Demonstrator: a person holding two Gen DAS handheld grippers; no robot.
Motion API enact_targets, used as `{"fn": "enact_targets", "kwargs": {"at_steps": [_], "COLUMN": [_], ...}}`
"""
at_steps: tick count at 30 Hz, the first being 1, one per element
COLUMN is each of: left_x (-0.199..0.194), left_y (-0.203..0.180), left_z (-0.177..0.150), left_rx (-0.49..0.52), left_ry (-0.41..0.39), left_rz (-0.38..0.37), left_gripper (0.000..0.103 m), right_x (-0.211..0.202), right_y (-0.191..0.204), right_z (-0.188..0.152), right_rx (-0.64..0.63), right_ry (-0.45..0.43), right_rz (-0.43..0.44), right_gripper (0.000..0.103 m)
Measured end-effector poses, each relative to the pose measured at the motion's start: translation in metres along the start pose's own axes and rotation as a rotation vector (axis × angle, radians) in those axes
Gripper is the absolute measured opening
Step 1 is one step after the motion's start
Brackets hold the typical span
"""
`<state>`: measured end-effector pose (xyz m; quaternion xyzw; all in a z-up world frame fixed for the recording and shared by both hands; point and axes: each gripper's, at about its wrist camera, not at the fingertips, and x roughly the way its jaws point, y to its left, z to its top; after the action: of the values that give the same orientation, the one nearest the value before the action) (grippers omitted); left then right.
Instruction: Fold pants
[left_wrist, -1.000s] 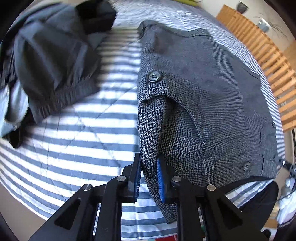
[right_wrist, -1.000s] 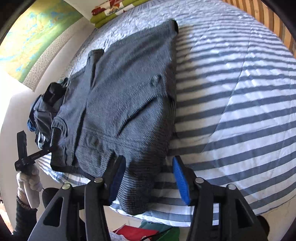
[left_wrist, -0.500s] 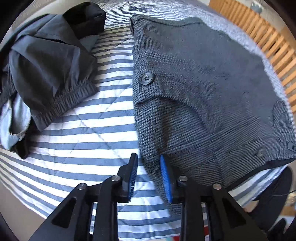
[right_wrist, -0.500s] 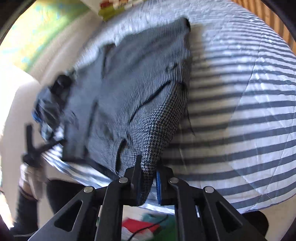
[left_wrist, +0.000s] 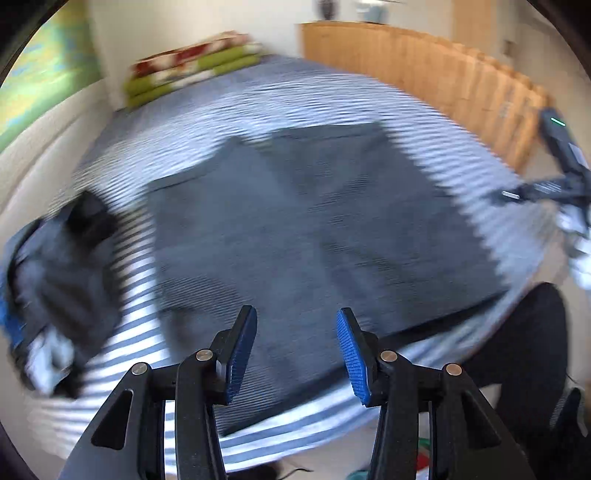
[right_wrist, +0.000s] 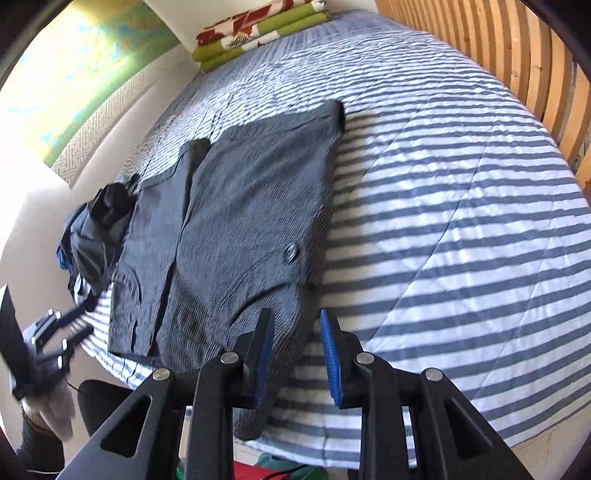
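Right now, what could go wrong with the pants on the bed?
The pants lie with their near end over the bed's edge, so they might slide off. Both grippers, left and right, have just been opening, with nothing pinched. The clothes pile sits close, so a fold that way might snag it.

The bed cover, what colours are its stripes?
Blue and white stripes on the bed cover, clearest in the right wrist view.
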<state>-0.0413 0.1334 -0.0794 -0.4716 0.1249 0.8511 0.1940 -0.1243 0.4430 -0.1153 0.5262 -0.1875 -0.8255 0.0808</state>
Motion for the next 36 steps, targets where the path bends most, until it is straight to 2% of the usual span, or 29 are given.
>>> {"fn": "enact_targets", "kwargs": {"at_steps": [2, 5, 7, 10, 13, 15, 17, 18, 19, 21, 27, 30, 32, 33, 34, 36], "left_x": [0.02, 0.05, 0.067, 0.096, 0.116, 0.135, 0.14, 0.141, 0.142, 0.139, 0.114, 0.1, 0.091, 0.09, 0.088, 0.089], "left_y": [-0.069, -0.136, -0.168, -0.203, -0.215, -0.213, -0.21, -0.211, -0.211, -0.209, -0.19, -0.166, -0.151, -0.143, -0.132, -0.111], "left_z": [0.015, 0.027, 0.035, 0.043, 0.045, 0.041, 0.038, 0.038, 0.038, 0.041, 0.057, 0.06, 0.06, 0.059, 0.054, 0.048], "left_rx": [0.09, 0.196, 0.211, 0.244, 0.252, 0.23, 0.219, 0.22, 0.216, 0.198, 0.126, 0.075, 0.051, 0.04, 0.03, 0.0], "left_ry": [0.012, 0.047, 0.088, 0.142, 0.186, 0.218, 0.237, 0.243, 0.246, 0.246, 0.198, 0.179, 0.167, 0.161, 0.154, 0.142], "left_rz": [-0.078, -0.149, -0.178, -0.18, -0.156, -0.17, -0.18, -0.19, -0.21, -0.239, -0.317, -0.341, -0.344, -0.343, -0.341, -0.334], "left_gripper": [0.049, 0.051, 0.058, 0.058, 0.058, 0.056, 0.039, 0.027, 0.02, 0.013, 0.007, 0.007, 0.007, 0.007, 0.007, 0.007], "right_x": [0.0, -0.001, 0.002, 0.007, 0.013, 0.018, 0.028, 0.032, 0.039, 0.054, 0.112, 0.132, 0.142, 0.145, 0.146, 0.142], "right_y": [-0.01, -0.028, -0.04, -0.051, -0.055, -0.056, -0.055, -0.056, -0.058, -0.06, -0.062, -0.065, -0.064, -0.061, -0.055, -0.043], "right_z": [0.011, 0.024, 0.032, 0.046, 0.062, 0.072, 0.085, 0.091, 0.099, 0.113, 0.157, 0.174, 0.182, 0.186, 0.191, 0.197], "right_rx": [0.016, 0.046, 0.054, 0.044, 0.027, 0.021, 0.023, 0.027, 0.038, 0.067, 0.13, 0.194, 0.231, 0.232, 0.227, 0.211], "right_ry": [-0.016, -0.019, -0.011, -0.006, -0.016, -0.018, -0.021, -0.022, -0.024, -0.029, -0.021, -0.026, -0.023, -0.017, -0.015, -0.03], "right_rz": [-0.022, 0.002, 0.028, 0.058, 0.076, 0.104, 0.12, 0.125, 0.132, 0.151, 0.137, 0.152, 0.186, 0.174, 0.14, 0.132], "right_gripper": [0.023, 0.023, 0.028, 0.036, 0.038, 0.043, 0.047, 0.047, 0.047, 0.047, 0.047, 0.047, 0.033, 0.01, 0.008, 0.008]}}
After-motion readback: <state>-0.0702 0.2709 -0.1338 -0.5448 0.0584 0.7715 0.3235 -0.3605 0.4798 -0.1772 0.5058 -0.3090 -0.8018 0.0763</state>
